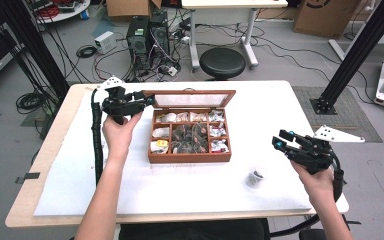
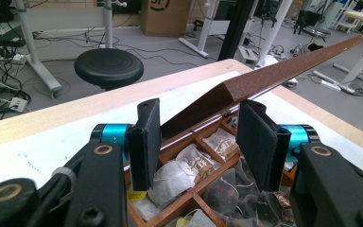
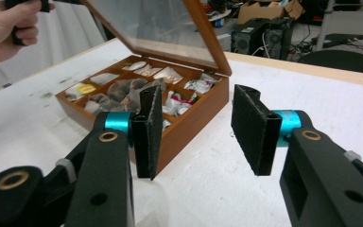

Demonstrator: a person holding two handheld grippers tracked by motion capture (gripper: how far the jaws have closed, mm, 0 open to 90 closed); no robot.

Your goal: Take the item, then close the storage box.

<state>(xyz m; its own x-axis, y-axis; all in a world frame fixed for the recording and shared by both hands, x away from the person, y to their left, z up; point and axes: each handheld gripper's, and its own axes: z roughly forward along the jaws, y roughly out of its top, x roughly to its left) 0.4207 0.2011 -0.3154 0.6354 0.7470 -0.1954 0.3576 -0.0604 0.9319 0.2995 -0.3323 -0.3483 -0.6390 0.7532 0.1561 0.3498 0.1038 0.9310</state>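
The left gripper [image 1: 147,100] gripped the far-left corner of the box's lid [image 1: 195,99], long axis parallel to the tabletop's far edge, while the right gripper [image 1: 279,139] had empty, parted jaws.

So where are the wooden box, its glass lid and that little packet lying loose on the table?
wooden box [image 1: 189,157], high view, front wall.
glass lid [image 1: 192,100], high view, glass pane.
little packet [image 1: 254,177], high view, its middle.

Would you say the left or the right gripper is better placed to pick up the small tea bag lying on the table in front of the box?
Probably the right. The right gripper is open with nothing between its jaws and hangs near the tea bag. The left gripper is at the corner of the lid of the box, seemingly holding it up.
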